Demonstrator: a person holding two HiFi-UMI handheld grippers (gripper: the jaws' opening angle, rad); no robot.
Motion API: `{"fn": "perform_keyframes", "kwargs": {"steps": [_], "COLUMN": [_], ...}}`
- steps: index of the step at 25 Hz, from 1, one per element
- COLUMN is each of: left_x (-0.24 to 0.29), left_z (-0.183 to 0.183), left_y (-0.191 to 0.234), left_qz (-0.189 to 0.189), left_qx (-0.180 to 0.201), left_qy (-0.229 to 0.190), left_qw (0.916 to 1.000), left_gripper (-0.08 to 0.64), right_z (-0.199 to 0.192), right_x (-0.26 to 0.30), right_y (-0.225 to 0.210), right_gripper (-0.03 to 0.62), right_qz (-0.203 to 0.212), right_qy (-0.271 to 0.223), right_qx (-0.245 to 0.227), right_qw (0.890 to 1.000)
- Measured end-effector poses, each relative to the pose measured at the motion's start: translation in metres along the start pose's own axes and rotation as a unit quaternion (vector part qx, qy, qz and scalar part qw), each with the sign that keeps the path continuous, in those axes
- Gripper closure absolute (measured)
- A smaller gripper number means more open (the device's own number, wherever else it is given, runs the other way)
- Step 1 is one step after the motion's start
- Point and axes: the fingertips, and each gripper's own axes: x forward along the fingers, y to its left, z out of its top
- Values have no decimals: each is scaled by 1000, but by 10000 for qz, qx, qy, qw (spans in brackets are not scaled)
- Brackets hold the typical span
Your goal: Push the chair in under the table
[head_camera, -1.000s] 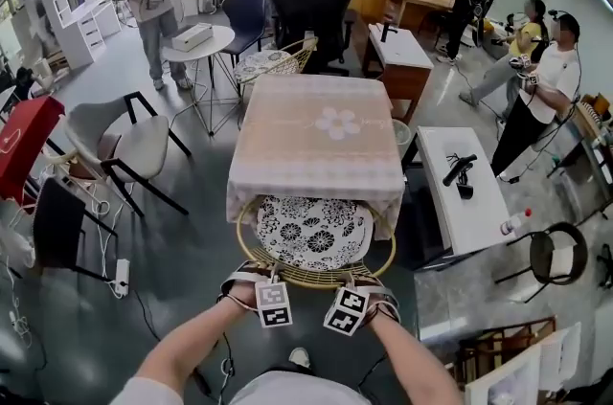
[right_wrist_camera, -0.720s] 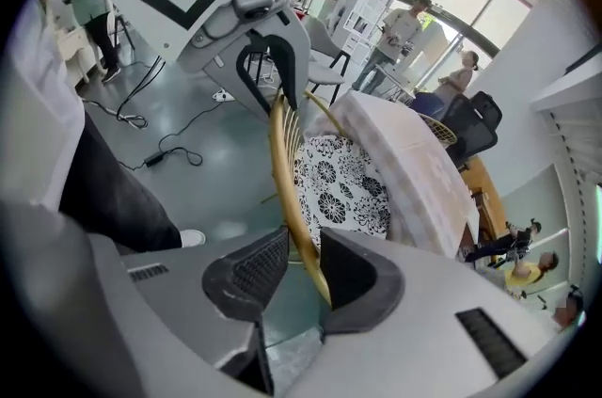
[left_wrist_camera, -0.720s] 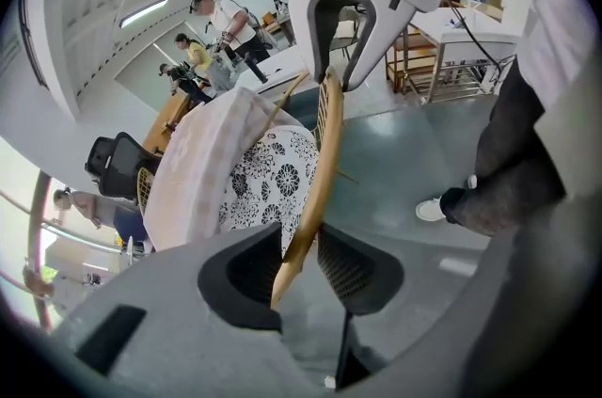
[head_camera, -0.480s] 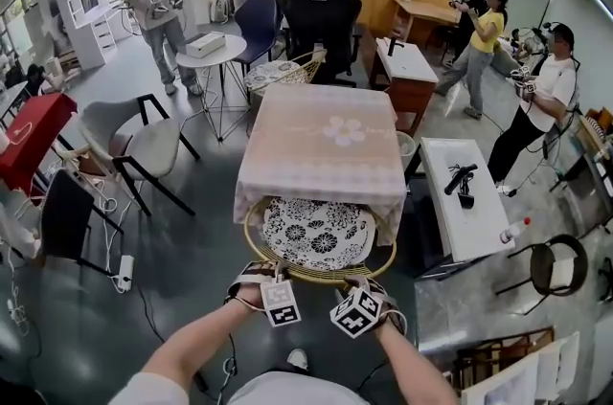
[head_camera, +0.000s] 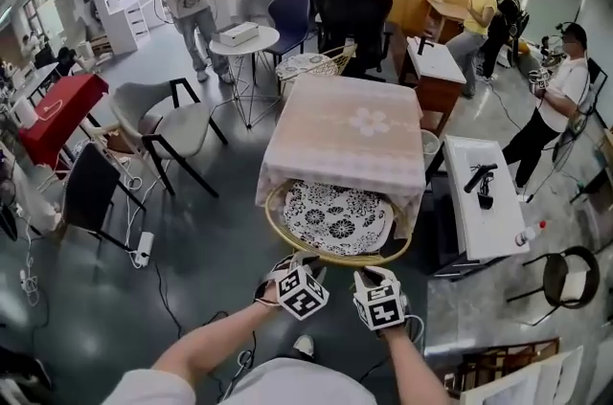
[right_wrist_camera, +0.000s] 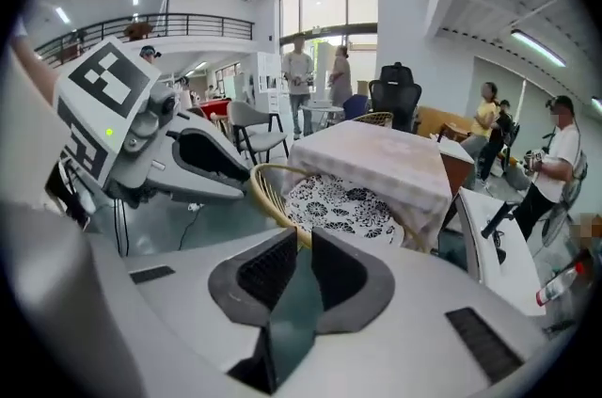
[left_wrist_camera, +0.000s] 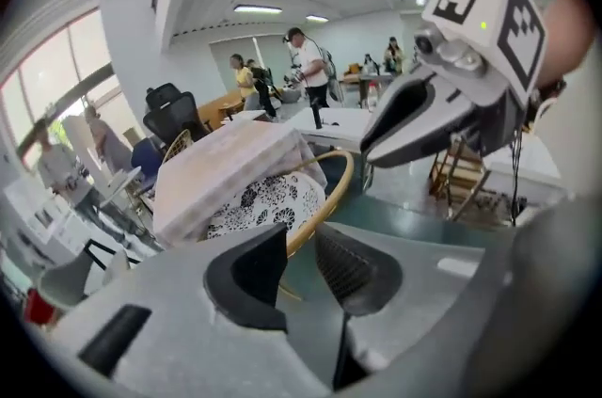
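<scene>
Chair [head_camera: 335, 219] sits mostly under the table [head_camera: 345, 130]: the far part of its flowered cushion [head_camera: 337, 213] goes in beneath the hanging tablecloth [head_camera: 330, 175], while the near part of the seat and the curved wicker rim [head_camera: 330, 257] still stick out on the person's side.

From where I stand, the pushing step looks about finished, or at least paused. Both grippers hang just short of the rim and above it, and neither touches the chair.

The left gripper [left_wrist_camera: 299, 241] has its 2 jaws parted. They have just been closing a little, and nothing is between them, only floor and the rim further off. The right gripper [right_wrist_camera: 301, 241] also has its jaws parted, with nothing between them. The rim shows beyond their tips, not in their gap. The 2 grippers ride close side by side, each visible in the other's view.

I'd say 1 of 2 things comes next. If the chair counts as in, the hands simply draw clear. If the seat should go deeper, both grippers need to come down onto the near rim, 1 to each side of its middle. They should then push straight toward the table and evenly, so the round seat doesn't swing to one side or drag the cloth.
</scene>
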Motion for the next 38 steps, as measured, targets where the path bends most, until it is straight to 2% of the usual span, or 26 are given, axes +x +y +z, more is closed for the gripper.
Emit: {"fn": "perform_keyframes", "kwargs": {"steps": [2, 5, 9, 14, 21, 29, 38], "left_x": [-10, -25, -49, -71, -102, -132, -150], "left_z": [13, 33, 60, 75, 77, 71, 57], "left_y": [-11, -28, -49, -69, -92, -107, -123], "left_qz": [-63, -174, -249, -287, -125, 176, 261], "left_qx": [-527, -1186, -1712, -2331, -2617, -2711, -2777], "left_qy": [-266, -623, -1079, -1460, -1666, -1807, -1880], "left_qw": [9982, 9908, 9790, 9610, 9506, 9453, 9417], "left_gripper": [478, 506, 550, 554, 555, 555, 555], "right_z": [4, 11, 19, 17, 15, 11, -5], "right_x": [-13, -34, -61, -88, -125, -151, -167], "right_y": [-2, 0, 8, 16, 27, 56, 76], "right_gripper": [551, 557, 563, 569, 581, 589, 589], "right_qz": [-37, -48, -24, -10, -87, 64, 20], "right_qy": [-183, -453, -792, -1090, -1447, -1668, -1714], "right_qx": [154, 309, 459, 775, 900, 1012, 1061], "right_qw": [9997, 9985, 9958, 9910, 9853, 9808, 9795]}}
